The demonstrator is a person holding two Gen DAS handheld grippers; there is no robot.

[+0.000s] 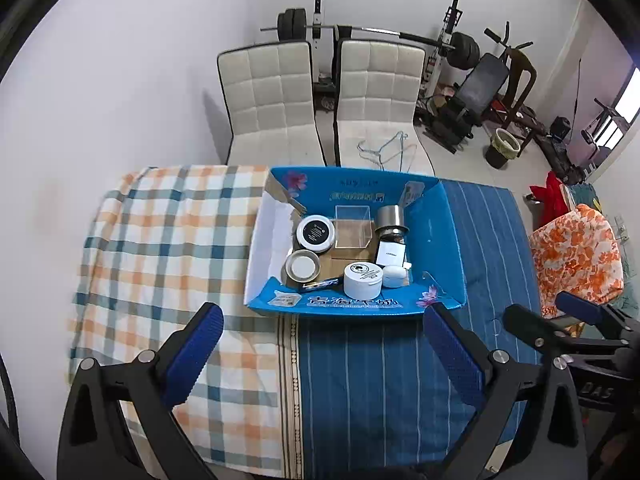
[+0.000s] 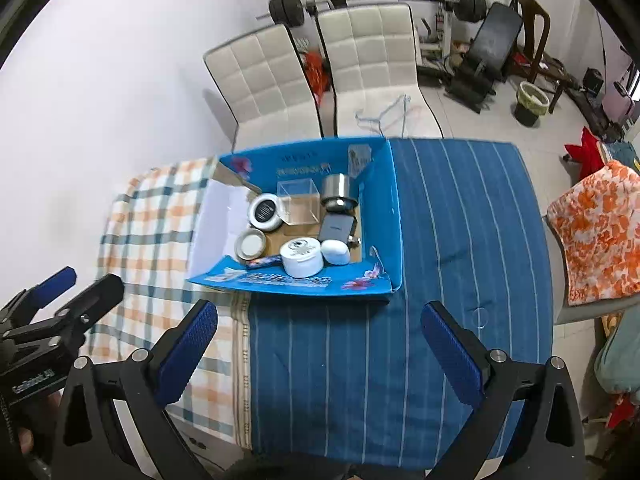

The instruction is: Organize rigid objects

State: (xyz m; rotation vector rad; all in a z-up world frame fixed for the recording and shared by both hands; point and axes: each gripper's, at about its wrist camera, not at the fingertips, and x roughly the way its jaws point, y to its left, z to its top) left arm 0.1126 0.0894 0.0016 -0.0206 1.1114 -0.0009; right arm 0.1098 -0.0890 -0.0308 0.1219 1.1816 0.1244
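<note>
Mid-tabletop, the blue box holds our rigid items; near edge, the white jar looks light, stiff, slick: we'd pinch its sides. Left tool and right tool both gape wide, empty.

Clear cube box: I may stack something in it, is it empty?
Seemingly empty: through the clear cube box only the cardboard floor of the blue carton shows.

Blue box of jars on striped cloth
</note>
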